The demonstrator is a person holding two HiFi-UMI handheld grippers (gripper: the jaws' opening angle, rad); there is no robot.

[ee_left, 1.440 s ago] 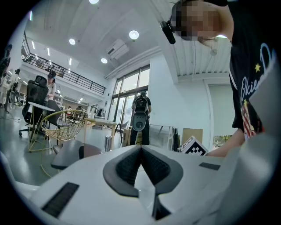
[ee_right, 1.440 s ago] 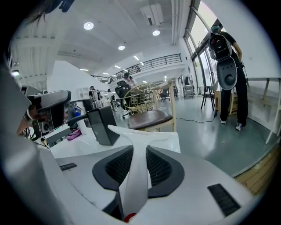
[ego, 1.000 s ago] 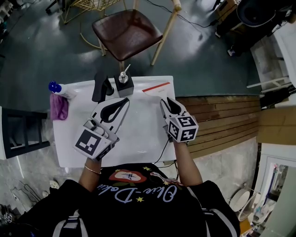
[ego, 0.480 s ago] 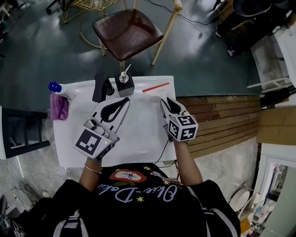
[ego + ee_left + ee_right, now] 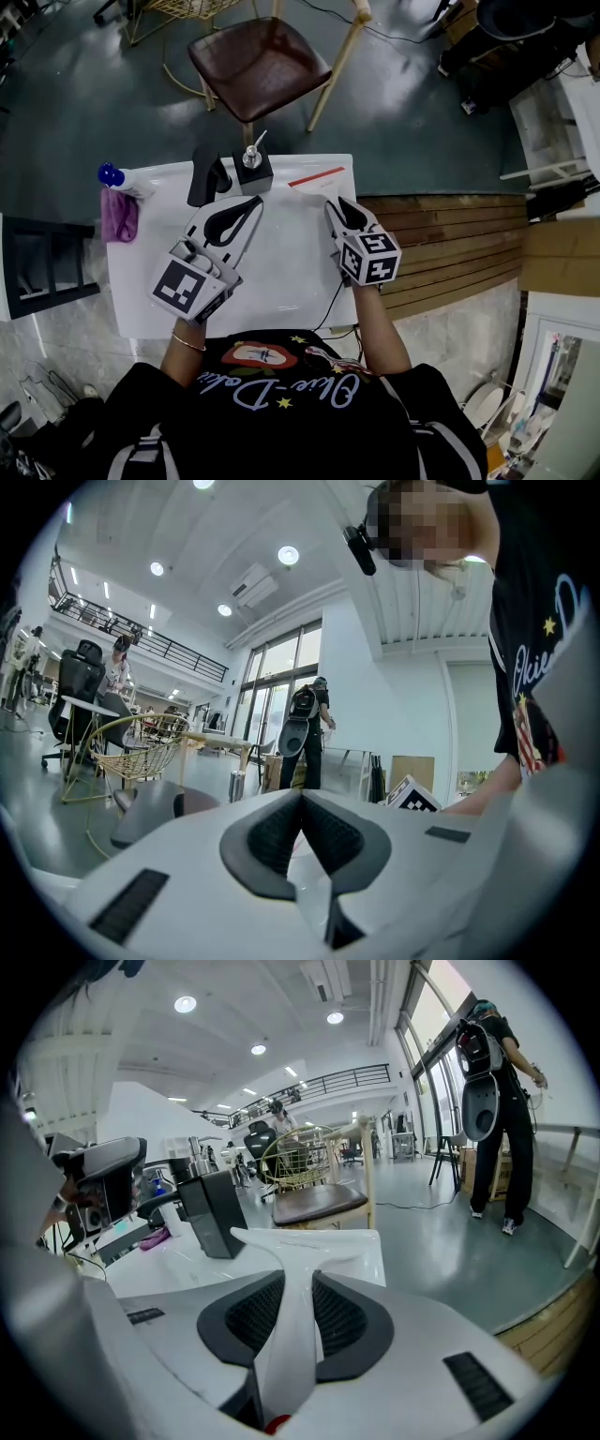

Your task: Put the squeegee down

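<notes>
The white squeegee (image 5: pixel 298 1335) has its handle clamped between the black pads of my right gripper (image 5: pixel 298 1283), which is shut on it. Its T-shaped head (image 5: pixel 305 1244) sticks out past the jaws. In the head view the squeegee's head (image 5: pixel 316 176) with a red edge hangs over the far right part of the white table (image 5: pixel 281 281), just beyond my right gripper (image 5: pixel 339 208). My left gripper (image 5: pixel 255 202) hovers over the table's middle. Its jaws meet at the tips with nothing between them, as the left gripper view (image 5: pixel 301 797) also shows.
A black block with a metal pump (image 5: pixel 251 169) and a black angled object (image 5: pixel 206 176) stand at the table's far edge. A blue-capped spray bottle (image 5: pixel 111 175) and purple cloth (image 5: pixel 120 216) lie at the left. A brown chair (image 5: pixel 258 66) stands beyond; wooden decking (image 5: pixel 450 244) is at the right.
</notes>
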